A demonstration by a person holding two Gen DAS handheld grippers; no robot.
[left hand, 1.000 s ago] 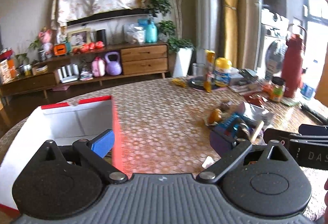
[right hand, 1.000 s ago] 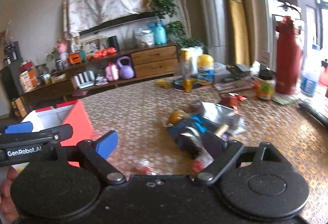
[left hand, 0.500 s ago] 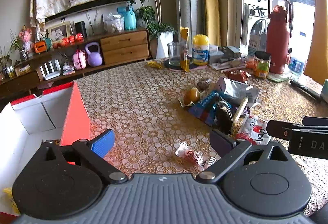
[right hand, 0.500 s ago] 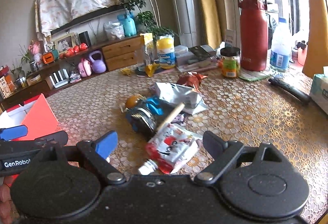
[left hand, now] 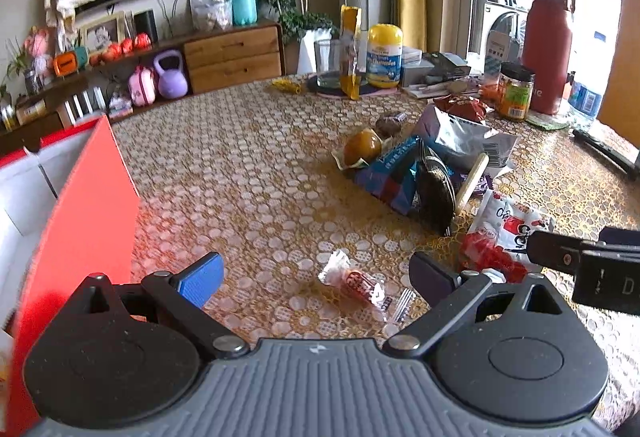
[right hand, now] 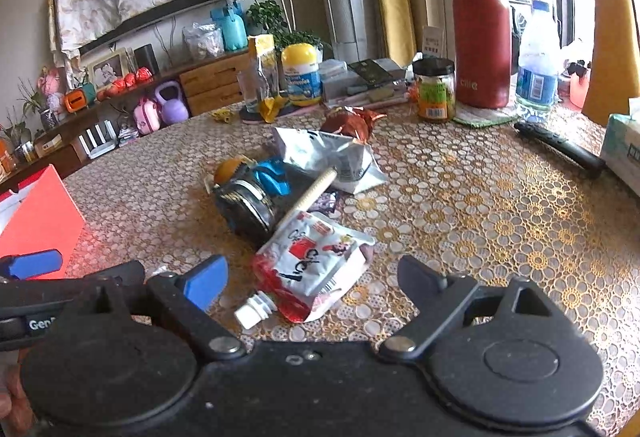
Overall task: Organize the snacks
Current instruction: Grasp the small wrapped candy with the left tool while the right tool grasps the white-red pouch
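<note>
Left gripper (left hand: 316, 275) angled downward, jaws wide apart, right gripper (right hand: 312, 277) alongside, angled downward, jaws spread, nothing gripped

Your left gripper (left hand: 316, 275) has the wrapped candy (left hand: 358, 283) lying on the table (left hand: 248, 173) between its spread fingers, with the box (left hand: 80, 205) to its left. Your right gripper (right hand: 312, 277) has the spouted pouch (right hand: 312, 269) between its fingers. Behind the pouch lies the snack pile (right hand: 280, 181); behind that stand 2 bottles (right hand: 482, 25).

Two low wrist views, shared snack pile (left hand: 416, 173)
</note>
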